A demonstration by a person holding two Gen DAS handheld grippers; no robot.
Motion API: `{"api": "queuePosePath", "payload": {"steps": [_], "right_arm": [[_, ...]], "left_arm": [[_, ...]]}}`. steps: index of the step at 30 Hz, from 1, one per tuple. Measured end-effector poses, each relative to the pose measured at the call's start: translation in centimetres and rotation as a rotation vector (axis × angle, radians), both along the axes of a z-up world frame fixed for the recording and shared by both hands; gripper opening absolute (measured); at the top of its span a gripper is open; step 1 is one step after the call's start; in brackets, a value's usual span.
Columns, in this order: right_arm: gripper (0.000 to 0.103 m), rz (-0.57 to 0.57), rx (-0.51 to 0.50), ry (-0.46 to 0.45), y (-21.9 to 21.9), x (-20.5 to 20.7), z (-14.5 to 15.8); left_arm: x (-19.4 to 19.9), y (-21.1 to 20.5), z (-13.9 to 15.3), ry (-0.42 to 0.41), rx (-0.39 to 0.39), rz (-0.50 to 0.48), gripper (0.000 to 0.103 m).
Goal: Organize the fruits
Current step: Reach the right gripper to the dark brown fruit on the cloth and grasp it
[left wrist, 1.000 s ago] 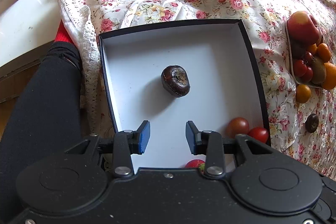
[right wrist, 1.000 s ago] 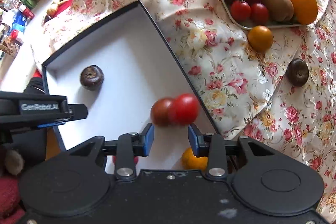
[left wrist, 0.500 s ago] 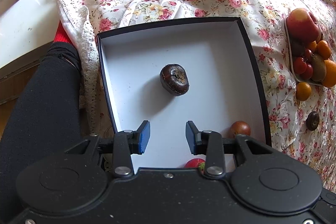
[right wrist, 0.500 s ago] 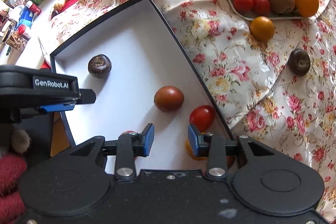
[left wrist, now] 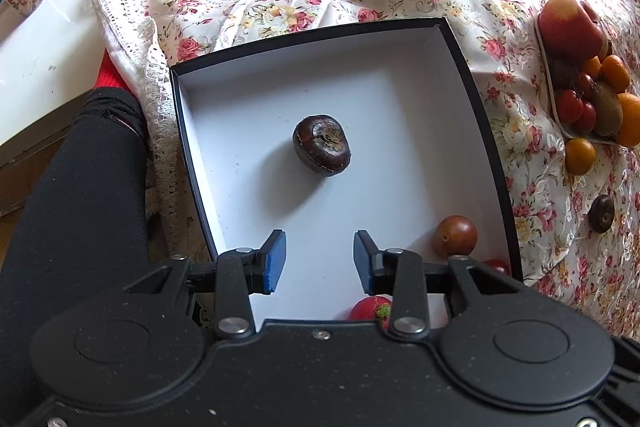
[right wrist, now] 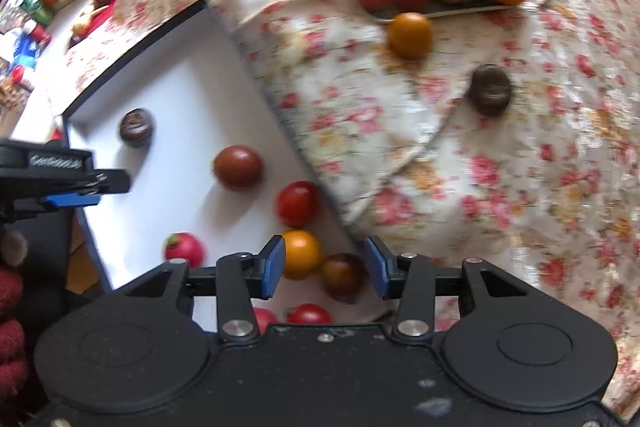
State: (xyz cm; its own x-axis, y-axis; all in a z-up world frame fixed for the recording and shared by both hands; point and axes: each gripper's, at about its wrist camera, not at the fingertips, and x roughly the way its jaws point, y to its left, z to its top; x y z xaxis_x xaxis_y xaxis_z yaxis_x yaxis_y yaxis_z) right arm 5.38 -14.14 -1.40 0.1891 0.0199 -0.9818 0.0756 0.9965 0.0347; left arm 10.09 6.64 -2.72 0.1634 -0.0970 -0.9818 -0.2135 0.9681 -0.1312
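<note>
A black box with a white floor [left wrist: 304, 75] lies on the flowered cloth. In it are a dark brown round fruit [left wrist: 322, 145], a brown tomato [left wrist: 456, 237] and a red tomato [right wrist: 298, 203]. Near the front wall sit an orange tomato [right wrist: 302, 253], a dark tomato [right wrist: 344, 277] and a red fruit with a green stub [right wrist: 184, 249]. My left gripper [left wrist: 320, 259] hangs open above the box floor, holding nothing. My right gripper [right wrist: 325, 267] hovers over the box's front right corner. Its jaws are opening, with nothing between the pads. This view is blurred.
A plate [right wrist: 440, 11] heaped with an apple, kiwis, oranges and tomatoes stands at the far right. An orange tomato [right wrist: 410, 35] and a dark fruit [right wrist: 490, 89] lie loose on the cloth. A person's dark-clad leg [left wrist: 80, 207] is left of the box. Bottles and boxes crowd the far left.
The right gripper let go of the red tomato, which now lies in the box by the right wall. That gripper moved right and its jaws widened. The left gripper stayed put.
</note>
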Motion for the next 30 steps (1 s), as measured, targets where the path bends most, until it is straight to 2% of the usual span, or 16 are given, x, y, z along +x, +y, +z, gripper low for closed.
{"api": "queuePosePath", "payload": {"steps": [6,18,23,28,30], "right_arm": [[0.052,-0.104,-0.061,-0.018,-4.2,0.2,0.5],[0.058,-0.337,-0.068,-0.046,-12.8,1.5,1.4],[0.057,-0.333,-0.063,-0.098,-15.2,2.7,2.0],[0.048,-0.282,-0.027,-0.135,-14.9,4.1,1.6],[0.047,-0.269,-0.011,-0.148,-14.4,4.7,1.2]], "left_arm": [[0.0,-0.2,-0.1,0.003,0.014,-0.009,0.045],[0.0,-0.8,-0.1,0.002,0.029,-0.035,0.045],[0.0,-1.5,-0.1,-0.002,0.034,-0.064,0.045],[-0.1,-1.9,0.0,-0.011,0.036,-0.083,0.045],[-0.1,-2.0,0.0,-0.014,0.039,-0.087,0.045]]}}
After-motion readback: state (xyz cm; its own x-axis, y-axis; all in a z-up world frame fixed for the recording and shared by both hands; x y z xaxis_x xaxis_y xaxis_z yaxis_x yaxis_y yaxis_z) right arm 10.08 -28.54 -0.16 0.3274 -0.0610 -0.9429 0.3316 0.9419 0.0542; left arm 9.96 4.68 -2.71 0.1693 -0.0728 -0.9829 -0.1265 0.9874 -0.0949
